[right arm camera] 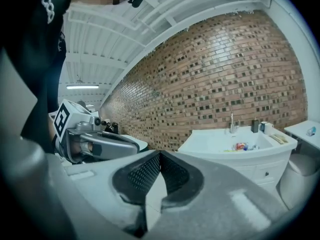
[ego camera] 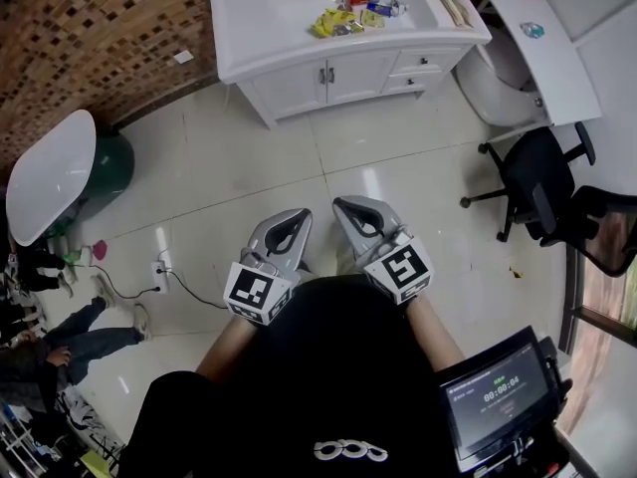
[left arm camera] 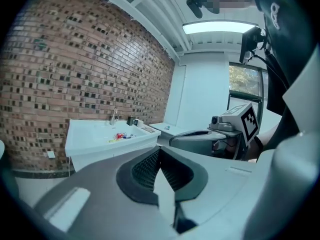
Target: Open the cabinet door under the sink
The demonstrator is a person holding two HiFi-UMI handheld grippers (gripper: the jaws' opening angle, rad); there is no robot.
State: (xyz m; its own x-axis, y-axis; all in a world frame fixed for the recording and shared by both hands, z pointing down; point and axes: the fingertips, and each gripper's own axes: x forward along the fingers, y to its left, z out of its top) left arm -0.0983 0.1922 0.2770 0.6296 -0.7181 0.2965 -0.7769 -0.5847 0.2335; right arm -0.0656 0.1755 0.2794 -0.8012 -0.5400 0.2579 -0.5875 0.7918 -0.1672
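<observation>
Our left gripper (ego camera: 298, 217) and right gripper (ego camera: 345, 207) are pinched empty; we judge the door (ego camera: 358, 76), upper centre, stiff and light; take its handle (ego camera: 331, 73).

1. On the screen (ego camera: 498, 396) at the near right, a green time readout is shown; it appears to read 00:00:04. The smaller line above it is too small to be read.
2. On the cubes of the left gripper (ego camera: 302, 214) and the right gripper (ego camera: 341, 204), black-and-white square code markers are carried; no letters or digits are formed.
3. On the black shirt (ego camera: 299, 386), a white emblem (ego camera: 348, 451) of three linked loops is printed, without words.
4. Print on the packets (ego camera: 348, 16) at the far sink and on the round blue sticker (ego camera: 531, 30) on the far right table (ego camera: 557, 68) cannot be read.
</observation>
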